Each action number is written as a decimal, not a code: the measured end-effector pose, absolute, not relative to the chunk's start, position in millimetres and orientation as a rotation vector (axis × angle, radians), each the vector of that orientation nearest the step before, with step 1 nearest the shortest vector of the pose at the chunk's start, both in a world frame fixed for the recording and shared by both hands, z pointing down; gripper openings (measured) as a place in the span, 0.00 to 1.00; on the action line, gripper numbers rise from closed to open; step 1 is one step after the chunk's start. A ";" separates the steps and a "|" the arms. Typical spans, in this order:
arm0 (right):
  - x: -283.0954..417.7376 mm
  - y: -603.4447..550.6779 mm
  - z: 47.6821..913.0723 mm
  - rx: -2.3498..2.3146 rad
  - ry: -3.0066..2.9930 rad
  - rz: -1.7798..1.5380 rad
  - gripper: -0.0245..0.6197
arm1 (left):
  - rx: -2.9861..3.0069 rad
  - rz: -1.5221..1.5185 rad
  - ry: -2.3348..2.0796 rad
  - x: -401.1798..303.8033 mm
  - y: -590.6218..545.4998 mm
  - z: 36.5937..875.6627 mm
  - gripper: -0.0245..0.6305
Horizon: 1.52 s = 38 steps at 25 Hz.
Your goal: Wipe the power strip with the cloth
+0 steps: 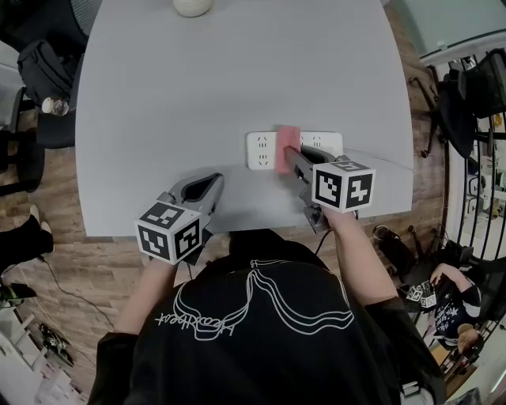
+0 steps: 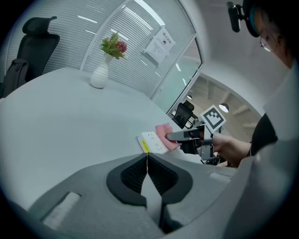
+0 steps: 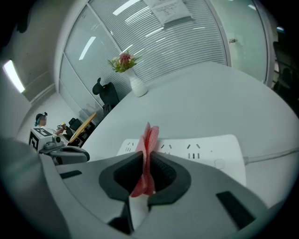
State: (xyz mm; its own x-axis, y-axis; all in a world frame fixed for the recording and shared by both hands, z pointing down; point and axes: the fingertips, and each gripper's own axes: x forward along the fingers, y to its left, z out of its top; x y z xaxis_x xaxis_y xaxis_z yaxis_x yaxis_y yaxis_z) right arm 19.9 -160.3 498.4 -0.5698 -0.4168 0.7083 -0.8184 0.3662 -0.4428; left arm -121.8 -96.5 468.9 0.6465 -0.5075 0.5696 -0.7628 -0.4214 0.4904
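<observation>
A white power strip (image 1: 262, 149) lies on the grey table near its front edge, and it also shows in the left gripper view (image 2: 152, 141) and the right gripper view (image 3: 210, 147). A pink cloth (image 1: 285, 146) rests across the strip's middle. My right gripper (image 1: 293, 157) is shut on the cloth (image 3: 147, 154), which sticks up between the jaws. My left gripper (image 1: 210, 185) sits to the left of the strip at the table's front edge, shut with nothing in it (image 2: 146, 158).
A white vase (image 2: 100, 74) with a plant stands at the table's far side, seen from above as a round top (image 1: 193, 6). The strip's cord (image 3: 271, 155) runs off to the right. Office chairs (image 1: 35, 67) stand left of the table (image 1: 198, 87).
</observation>
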 end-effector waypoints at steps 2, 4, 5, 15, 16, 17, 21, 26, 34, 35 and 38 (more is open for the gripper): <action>31.9 -159.3 498.7 1.089 -2.142 1.099 0.12 | 2.116 0.438 -0.976 -115.1 -96.1 469.6 0.06; 42.8 -158.5 498.9 1.108 -2.137 1.100 0.12 | 2.121 0.446 -0.965 -108.7 -95.9 470.0 0.06; 47.5 -158.2 498.8 1.114 -2.135 1.103 0.12 | 2.124 0.449 -0.958 -105.7 -96.2 470.0 0.06; 99.4 -159.6 497.0 1.206 -2.088 1.081 0.12 | 2.154 0.463 -0.911 -78.2 -99.8 464.8 0.06; 105.4 -160.3 497.0 1.218 -2.080 1.074 0.13 | 2.156 0.466 -0.908 -76.2 -100.1 464.9 0.06; 111.7 -160.7 496.9 1.232 -2.071 1.065 0.13 | 2.159 0.469 -0.904 -74.2 -100.2 464.7 0.06; 137.4 -159.4 495.4 1.289 -2.032 1.025 0.13 | 2.168 0.471 -0.893 -66.4 -97.3 462.7 0.06; 159.2 -158.7 493.8 1.336 -1.994 0.950 0.13 | 2.166 0.479 -0.891 -63.0 -95.5 462.9 0.06; 167.8 -159.9 493.6 1.351 -1.970 0.931 0.13 | 2.153 0.483 -0.900 -67.5 -94.0 464.6 0.06; 166.8 -160.3 492.6 1.355 -1.971 0.935 0.12 | 2.152 0.481 -0.902 -68.8 -94.2 464.5 0.06; 165.6 -163.0 482.2 1.377 -1.977 0.875 0.11 | 2.151 0.476 -0.906 -72.0 -95.0 464.2 0.06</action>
State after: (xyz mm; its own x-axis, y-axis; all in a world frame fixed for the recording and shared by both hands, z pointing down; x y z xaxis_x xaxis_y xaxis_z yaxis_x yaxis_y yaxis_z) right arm 165.6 -163.0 482.2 -0.3070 -0.5749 0.7585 -0.9480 0.2553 -0.1903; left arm -72.0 -95.0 464.2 0.6815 -0.4552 0.5730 -0.7302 -0.4756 0.4905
